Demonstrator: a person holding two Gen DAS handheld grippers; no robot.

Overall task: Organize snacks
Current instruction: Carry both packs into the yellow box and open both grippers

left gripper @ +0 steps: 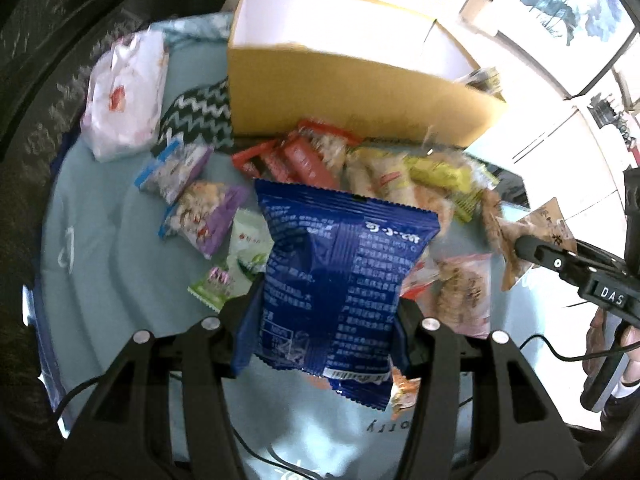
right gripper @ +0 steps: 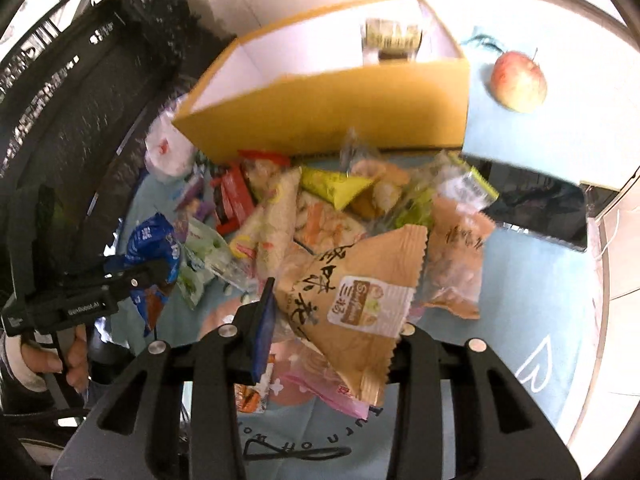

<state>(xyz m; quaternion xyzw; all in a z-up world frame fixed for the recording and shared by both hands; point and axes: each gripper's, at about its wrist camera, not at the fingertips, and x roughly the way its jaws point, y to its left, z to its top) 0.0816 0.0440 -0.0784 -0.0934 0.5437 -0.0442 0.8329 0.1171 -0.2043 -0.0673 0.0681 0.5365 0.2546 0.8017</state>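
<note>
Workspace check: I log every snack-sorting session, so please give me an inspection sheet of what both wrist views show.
Surface: pale blue printed cloth under everything.
Job's things: open yellow cardboard box, one packet inside; loose snack packets piled before it.
Clutter: red-yellow apple; white plastic bag.
Grippers: left gripper shut on blue foil snack bag; right gripper shut on tan triangular snack packet.
Cables: black cable by the right handle.
Surroundings: dark patterned fabric at left.

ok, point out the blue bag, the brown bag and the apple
blue bag (left gripper: 340, 272), left wrist view, middle of its printed back
brown bag (right gripper: 352, 292), right wrist view, front panel beside the label
apple (right gripper: 519, 81), right wrist view, centre of its skin
</note>
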